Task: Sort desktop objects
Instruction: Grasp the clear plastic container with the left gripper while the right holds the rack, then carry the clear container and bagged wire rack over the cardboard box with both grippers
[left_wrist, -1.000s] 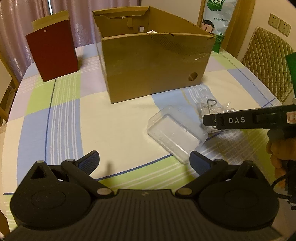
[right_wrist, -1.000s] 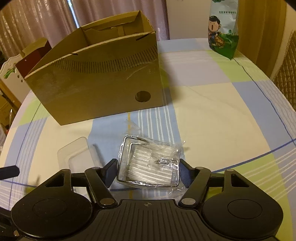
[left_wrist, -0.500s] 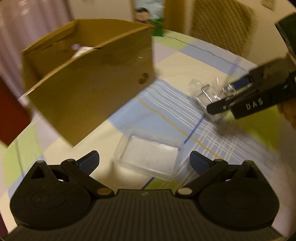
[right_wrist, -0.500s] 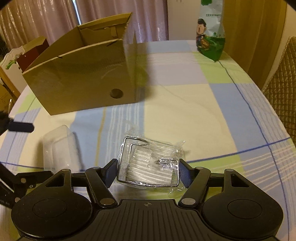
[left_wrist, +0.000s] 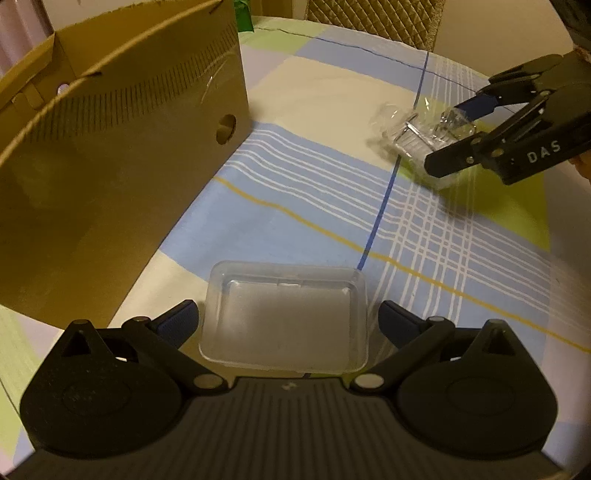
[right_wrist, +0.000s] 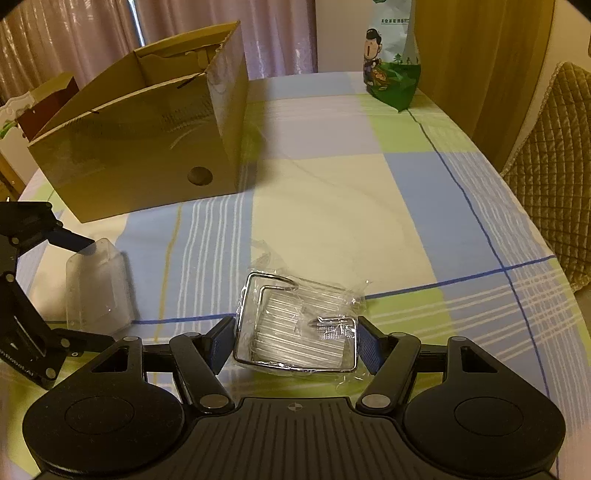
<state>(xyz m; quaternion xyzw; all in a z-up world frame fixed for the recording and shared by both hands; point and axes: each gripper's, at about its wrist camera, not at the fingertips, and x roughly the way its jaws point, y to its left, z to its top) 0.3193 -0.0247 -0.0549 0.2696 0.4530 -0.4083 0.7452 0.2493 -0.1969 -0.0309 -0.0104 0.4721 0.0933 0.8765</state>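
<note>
The left wrist view is taken low and close over the checked tablecloth (left_wrist: 332, 206), facing forward along its fingers and slightly rightward. The right wrist view is aimed forward across the tablecloth (right_wrist: 332, 206) from somewhat higher. Shared by both are the open brown cardboard box (left_wrist: 122, 155) (right_wrist: 147, 147), left of each tool, and the opposite tool.

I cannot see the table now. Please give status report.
Left gripper open around clear plastic tray. Right gripper open around wrapped wire rack. Cardboard box open behind, path unobstructed.
</note>
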